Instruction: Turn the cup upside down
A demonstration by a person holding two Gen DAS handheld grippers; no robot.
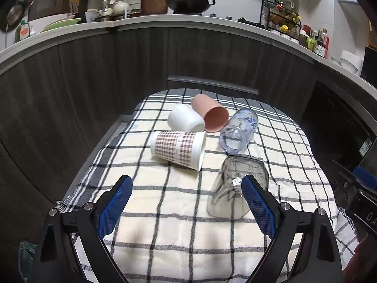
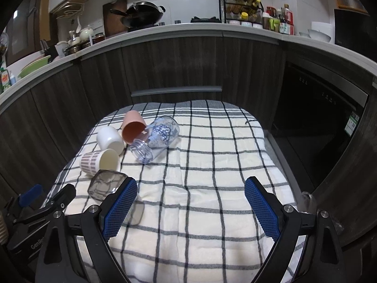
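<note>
Several cups lie on their sides on a checked cloth (image 1: 165, 212): a plaid paper cup (image 1: 179, 149) (image 2: 100, 161), a white cup (image 1: 186, 119) (image 2: 110, 139), a pink cup (image 1: 211, 113) (image 2: 134, 129), a clear bottle-like cup with blue print (image 1: 239, 131) (image 2: 155, 139) and a smoky grey clear cup (image 1: 238, 186) (image 2: 106, 184). My left gripper (image 1: 186, 184) is open and empty above the cloth, its right finger beside the grey cup. My right gripper (image 2: 190, 186) is open and empty, its left finger in front of the grey cup.
Dark wood cabinets (image 1: 117, 70) curve behind the cloth, under a white counter (image 2: 188, 27) with a wok, teapots and a spice rack. A dark appliance (image 2: 318, 118) stands at the right. The other gripper shows at the right edge of the left wrist view (image 1: 353, 188).
</note>
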